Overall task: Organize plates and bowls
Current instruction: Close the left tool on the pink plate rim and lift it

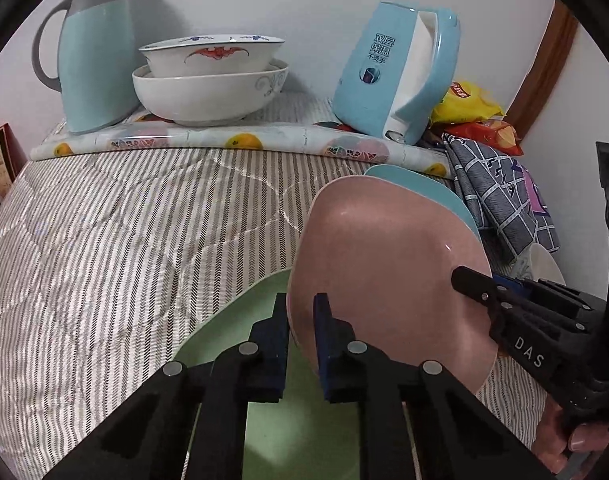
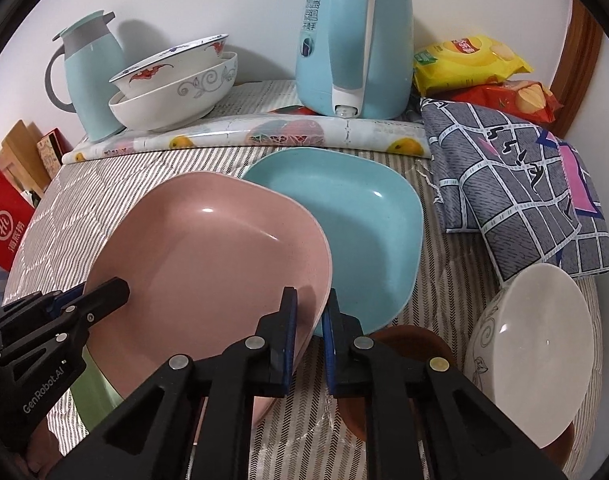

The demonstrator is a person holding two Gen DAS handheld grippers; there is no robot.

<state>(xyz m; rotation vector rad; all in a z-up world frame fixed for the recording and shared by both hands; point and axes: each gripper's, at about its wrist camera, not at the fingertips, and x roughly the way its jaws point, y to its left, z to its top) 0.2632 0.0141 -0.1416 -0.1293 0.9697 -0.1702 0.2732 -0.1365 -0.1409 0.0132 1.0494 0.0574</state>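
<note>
We hold the pink plate (image 2: 208, 264) tilted over the green plate (image 1: 232, 336), the left gripper (image 1: 300, 344) and right gripper (image 2: 308, 344) each with fingers clamped on opposite rims, probably to stack it squarely.

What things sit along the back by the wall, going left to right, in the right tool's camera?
Mint thermos jug → two stacked white bowls → blue electric kettle → yellow snack bag → orange snack bag.
</note>
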